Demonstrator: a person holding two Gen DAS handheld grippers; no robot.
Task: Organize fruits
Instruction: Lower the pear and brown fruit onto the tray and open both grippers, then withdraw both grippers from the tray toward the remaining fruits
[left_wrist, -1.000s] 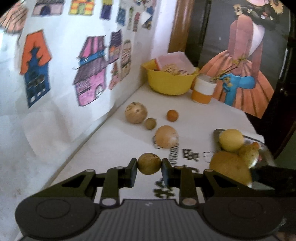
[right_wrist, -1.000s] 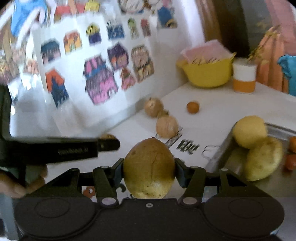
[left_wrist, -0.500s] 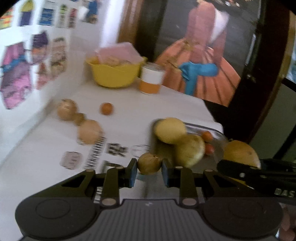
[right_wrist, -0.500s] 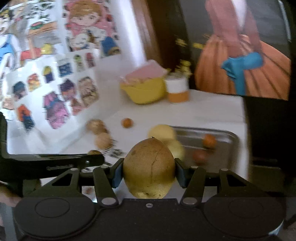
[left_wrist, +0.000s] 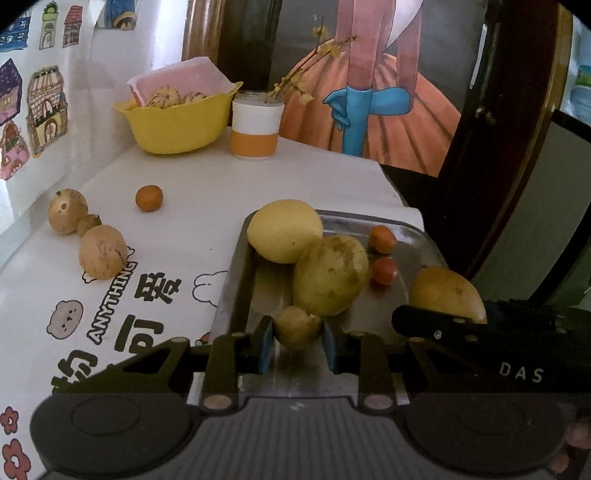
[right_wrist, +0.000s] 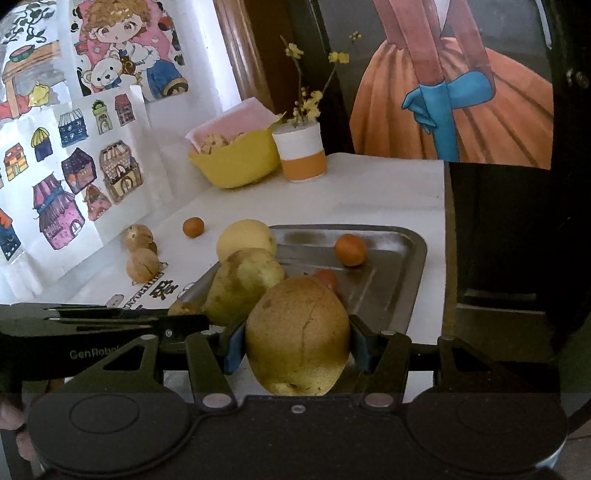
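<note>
Yellow-brown and speckled, the large pear (right_wrist: 297, 334) sat pinched at its widest girth between the blue pads of the right tongs (right_wrist: 297, 341), held over the near edge of the steel tray (right_wrist: 402, 258); it looked heavy for the grip and firm, with a faint crease down its skin, so a hold across the belly (not the narrowing neck) seemed the safest. The left tongs (left_wrist: 298, 341) were pressed onto a small brown fruit (left_wrist: 297, 326), which looked light and hard and was carried at the tray's near-left corner, just beside a greenish pear (left_wrist: 330, 275) lying in the tray. Both rounded fruits would probably roll on the smooth metal once released. Readable writing: "DAS" on the right tool's arm in the left view, "GenRobo", cut off, on the left tool's arm in the right view, and "ANYTHING" (left_wrist: 112, 301) printed beside large characters on the white surface (left_wrist: 207, 206).
</note>
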